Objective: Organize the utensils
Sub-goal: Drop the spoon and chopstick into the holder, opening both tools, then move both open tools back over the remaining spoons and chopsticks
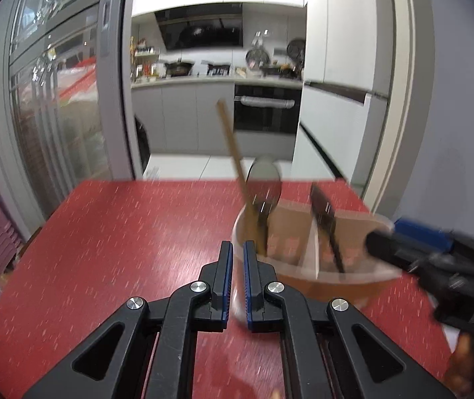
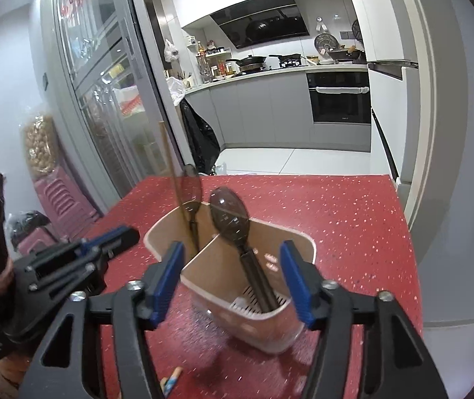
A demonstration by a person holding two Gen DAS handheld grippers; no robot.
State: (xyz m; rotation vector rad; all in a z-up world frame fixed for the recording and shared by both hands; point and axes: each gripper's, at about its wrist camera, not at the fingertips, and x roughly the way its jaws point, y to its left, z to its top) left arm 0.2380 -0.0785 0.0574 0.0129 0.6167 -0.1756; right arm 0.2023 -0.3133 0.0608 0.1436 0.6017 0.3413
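Blue-padded and empty, the left hand-held gripper [image 1: 237, 266] has its jaws drawn together, hovering over the red surface [image 1: 120, 239] just left of the utensil holder [image 2: 237, 279]. Inside the holder's left compartment, ahead of that gripper, stand a wooden chopstick [image 1: 232, 153] and a spoon [image 1: 263, 186]. Farther right, the right hand-held gripper [image 2: 232, 279] has its jaws spread apart on either side of the holder's near end, touching nothing; a dark spoon [image 2: 232, 212] leans upright in the compartment between them.
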